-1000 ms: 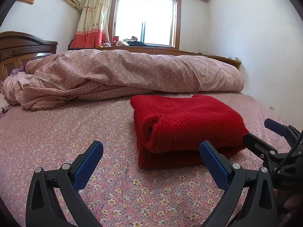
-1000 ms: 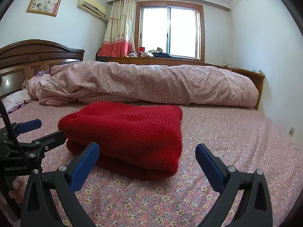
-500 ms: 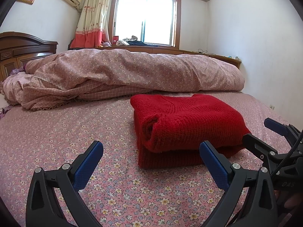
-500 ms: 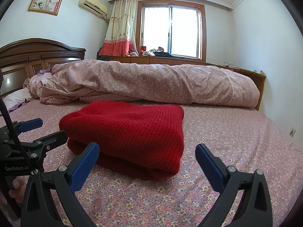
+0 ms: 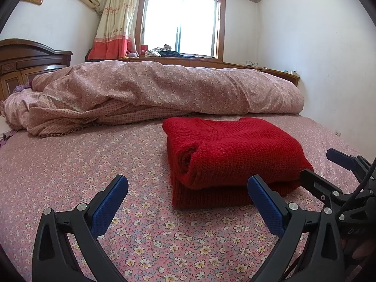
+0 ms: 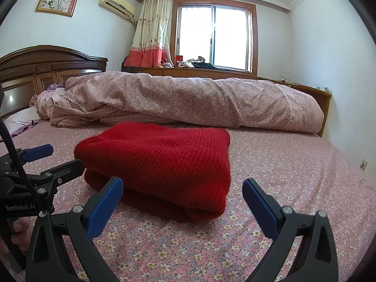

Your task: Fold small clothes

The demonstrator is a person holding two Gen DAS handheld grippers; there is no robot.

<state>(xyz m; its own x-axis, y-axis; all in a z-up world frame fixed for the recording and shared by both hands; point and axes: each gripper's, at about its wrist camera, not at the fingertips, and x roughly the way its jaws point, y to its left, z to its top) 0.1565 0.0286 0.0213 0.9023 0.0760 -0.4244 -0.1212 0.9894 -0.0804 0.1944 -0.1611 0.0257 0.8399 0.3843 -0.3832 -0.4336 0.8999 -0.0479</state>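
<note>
Both tongs, the left gripper (image 5: 186,199) and the right gripper (image 6: 182,196), hang spread and empty just short of the folded red knit sweater (image 5: 232,157) on the floral bedsheet (image 5: 70,164). 1 careless nudge could shove its 2 layers askew.

My red knitted sweater (image 5: 235,155) (image 6: 162,162) lies folded into a thick, neat rectangle, flat on the floral bedsheet (image 5: 70,164), just before the rolled quilt (image 5: 164,89).
</note>
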